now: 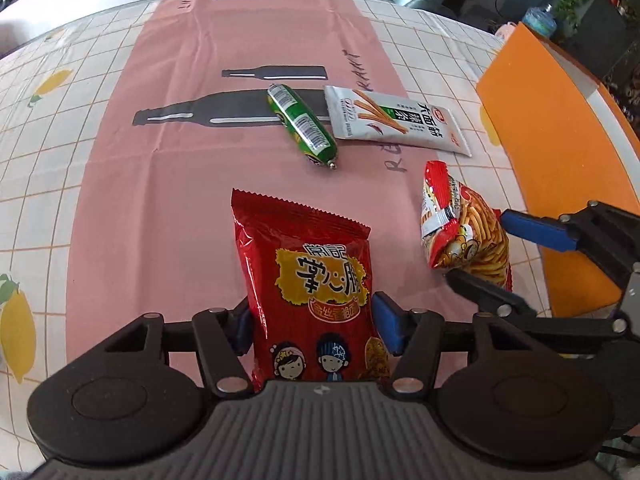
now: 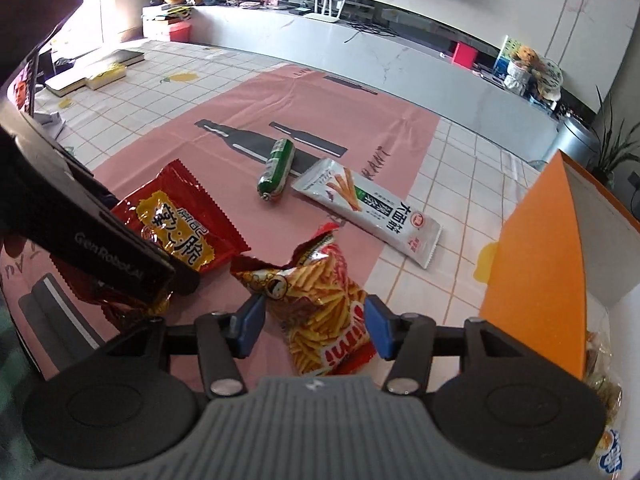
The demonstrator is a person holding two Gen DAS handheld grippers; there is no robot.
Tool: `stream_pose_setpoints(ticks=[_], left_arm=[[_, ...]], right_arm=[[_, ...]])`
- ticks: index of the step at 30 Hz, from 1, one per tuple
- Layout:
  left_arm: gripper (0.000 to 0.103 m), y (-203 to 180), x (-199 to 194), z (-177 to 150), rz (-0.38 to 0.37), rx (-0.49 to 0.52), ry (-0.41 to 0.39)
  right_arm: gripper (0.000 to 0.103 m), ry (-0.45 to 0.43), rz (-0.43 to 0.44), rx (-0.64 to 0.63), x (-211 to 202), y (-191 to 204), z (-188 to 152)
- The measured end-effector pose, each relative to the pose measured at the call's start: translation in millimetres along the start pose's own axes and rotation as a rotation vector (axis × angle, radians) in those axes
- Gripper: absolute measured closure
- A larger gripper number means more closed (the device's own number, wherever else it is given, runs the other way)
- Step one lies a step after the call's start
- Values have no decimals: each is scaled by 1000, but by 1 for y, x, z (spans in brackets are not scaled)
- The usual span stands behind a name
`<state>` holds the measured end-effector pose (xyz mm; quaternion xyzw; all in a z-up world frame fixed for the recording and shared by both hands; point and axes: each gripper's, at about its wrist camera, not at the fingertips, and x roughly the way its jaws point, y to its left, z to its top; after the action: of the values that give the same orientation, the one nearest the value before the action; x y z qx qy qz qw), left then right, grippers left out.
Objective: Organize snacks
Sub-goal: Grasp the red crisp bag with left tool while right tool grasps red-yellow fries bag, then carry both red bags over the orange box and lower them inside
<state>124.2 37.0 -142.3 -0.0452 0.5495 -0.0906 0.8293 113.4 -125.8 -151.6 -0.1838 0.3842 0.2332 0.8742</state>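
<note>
My left hand-held gripper [image 1: 312, 330] straddles the red bag [image 1: 308, 280], a blue pad hard against each edge of the bag. I read that as grasping it, though lightly. My right hand-held gripper [image 2: 314, 326] sits around the fries bag [image 2: 320, 312] with its jaws released; the right pad touches the pack, while a sliver of pink cloth shows at the left one, so it is not clamped.

The risks, as I judge them: both packs are slick, glossy foil, puffed with air, so the pads could skid off the bulge or pinch only a crinkled edge, and the bag would drop on lifting. Squeezing harder could crush the brittle sticks inside the fries bag or pop a seam. My two grippers are close together, the left one's arm crossing just beside the fries bag in the right view, so lifting both at once may knock them together or drag one pack with the other.

Ahead of both grippers, well apart from the pads, lie the sausage [image 1: 302, 126], a smooth green cylinder that would roll if nudged, and the flat white strip pack [image 1: 396, 122], touching it at one corner. The orange box [image 1: 556, 152], stiff and matte, stands to the right of my right gripper, its wall tall enough to snag a bag carried low. The pink cloth [image 1: 180, 184] on the desk [image 1: 48, 128] is creased and might bunch under a dragged pack.
</note>
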Motion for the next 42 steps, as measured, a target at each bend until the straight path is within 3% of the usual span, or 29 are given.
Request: stream_pose_setpoints(ticks=[6,16,24,30,42], left_arm=[[37,6,-5,0,-58,-43,-15],[38,13,-4,-3,-45,-65,-23],[39,15,-10,-1,-56,-73,-42],[40,15,-14,2,-60,-89,-55],[40,-4,-47,10,-65,-70,-126]], right_arm=[[48,22,-6,13,14,-1,1],[46,32,-59,0,25,9,3],[63,25,-47,72,22,0,3],[67,17,10,178,12,-3,3],[68,-60,21,323,-38,-17,7]])
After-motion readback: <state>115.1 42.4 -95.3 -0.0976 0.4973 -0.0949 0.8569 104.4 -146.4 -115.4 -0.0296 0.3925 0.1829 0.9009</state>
